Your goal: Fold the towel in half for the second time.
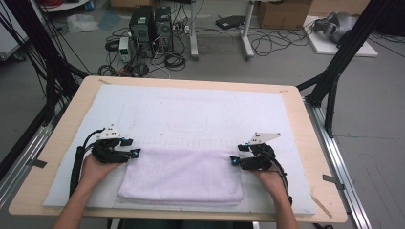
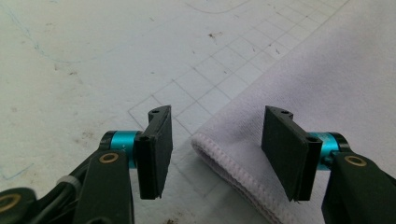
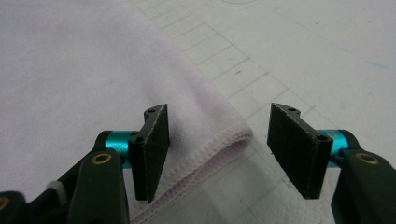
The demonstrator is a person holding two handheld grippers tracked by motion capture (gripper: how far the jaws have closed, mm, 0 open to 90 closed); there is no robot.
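Observation:
A pale lilac towel (image 1: 181, 176) lies folded into a rectangle on the white mat (image 1: 191, 107), near the table's front edge. My left gripper (image 1: 132, 147) sits at the towel's far left corner. In the left gripper view the towel (image 2: 327, 84) has its stitched corner between the jaws of the left gripper (image 2: 217, 149), and the pads stand apart from it, open. My right gripper (image 1: 238, 154) sits at the far right corner. In the right gripper view the towel (image 3: 70, 70) has its hemmed corner in the gap of the right gripper (image 3: 217, 149), which is also open.
The mat carries a faint drawn grid (image 2: 205, 74) and covers most of the wooden table (image 1: 62, 138). Beyond the table's far edge are computer towers (image 1: 152, 28), loose cables and black frame posts (image 1: 334, 76). Metal rails run along both sides of the table.

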